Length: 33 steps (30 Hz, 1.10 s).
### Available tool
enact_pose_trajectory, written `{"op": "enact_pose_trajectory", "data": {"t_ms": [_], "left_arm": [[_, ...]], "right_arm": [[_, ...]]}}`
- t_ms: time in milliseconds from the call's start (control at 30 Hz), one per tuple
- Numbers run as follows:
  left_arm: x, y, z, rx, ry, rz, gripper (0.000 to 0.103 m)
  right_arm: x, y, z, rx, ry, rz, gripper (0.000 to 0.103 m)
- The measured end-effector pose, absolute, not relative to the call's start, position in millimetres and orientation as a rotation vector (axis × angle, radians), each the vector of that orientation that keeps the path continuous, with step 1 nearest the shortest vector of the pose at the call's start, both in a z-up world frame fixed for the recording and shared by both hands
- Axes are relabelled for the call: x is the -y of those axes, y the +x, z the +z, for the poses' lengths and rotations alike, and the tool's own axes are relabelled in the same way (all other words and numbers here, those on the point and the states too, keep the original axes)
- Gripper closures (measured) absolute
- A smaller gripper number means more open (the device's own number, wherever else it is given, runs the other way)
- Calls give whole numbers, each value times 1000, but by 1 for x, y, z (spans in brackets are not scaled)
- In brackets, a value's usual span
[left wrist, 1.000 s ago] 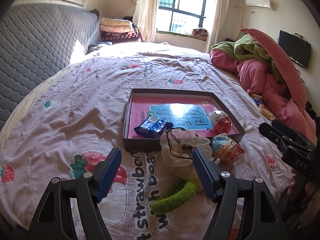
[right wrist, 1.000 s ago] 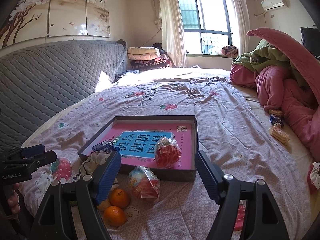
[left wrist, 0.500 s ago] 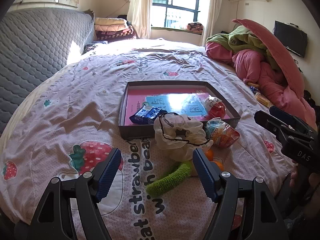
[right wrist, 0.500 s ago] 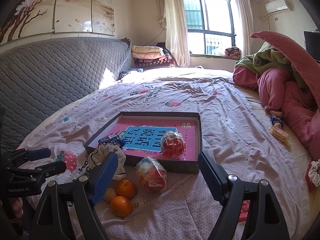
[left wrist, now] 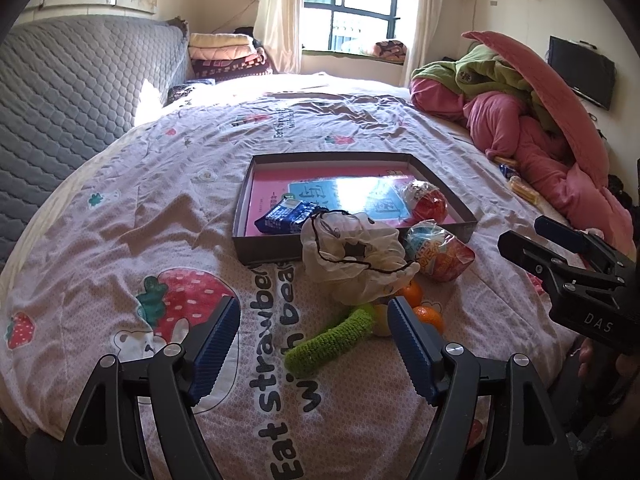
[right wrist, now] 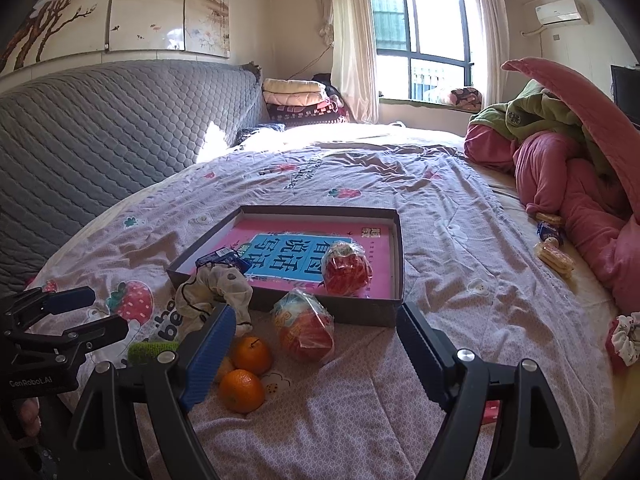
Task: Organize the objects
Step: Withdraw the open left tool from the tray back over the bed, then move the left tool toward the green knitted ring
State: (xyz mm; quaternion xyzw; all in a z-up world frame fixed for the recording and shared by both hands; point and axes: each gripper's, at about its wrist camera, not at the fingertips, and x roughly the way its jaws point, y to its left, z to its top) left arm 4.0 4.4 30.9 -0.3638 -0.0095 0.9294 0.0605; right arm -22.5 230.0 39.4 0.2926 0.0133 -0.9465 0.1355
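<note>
A shallow dark box (left wrist: 276, 254) (right wrist: 362, 314) lies on the bed with a pink book, a blue snack packet (left wrist: 286, 216) and a red wrapped snack (left wrist: 428, 202) (right wrist: 346, 268) in it. In front of it lie a cream scrunchie (left wrist: 352, 254) (right wrist: 214, 290), a wrapped orange snack (left wrist: 438, 256) (right wrist: 306, 328), a green scrunchie (left wrist: 332, 342) and oranges (right wrist: 242, 390). My left gripper (left wrist: 314, 334) is open and empty above the green scrunchie. My right gripper (right wrist: 316, 340) is open and empty above the wrapped orange snack.
A grey quilted headboard (right wrist: 100, 140) runs along the left. A heap of pink and green bedding (right wrist: 580, 168) lies at the right, with wrapped snacks (right wrist: 554, 256) beside it. Folded blankets (right wrist: 296, 100) are stacked by the window.
Both grippers have drawn back from the box toward the near edge of the bed and stay open. The objects have not moved.
</note>
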Motion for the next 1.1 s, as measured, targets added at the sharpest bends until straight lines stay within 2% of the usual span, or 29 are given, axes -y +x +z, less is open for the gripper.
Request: {"op": "enact_pose_trajectory", "data": {"t_ms": [1100], "left_arm": [[-5, 20, 12, 3, -1178, 2779, 26]], "right_arm": [[-208, 0, 17, -93, 962, -2653, 21]]}}
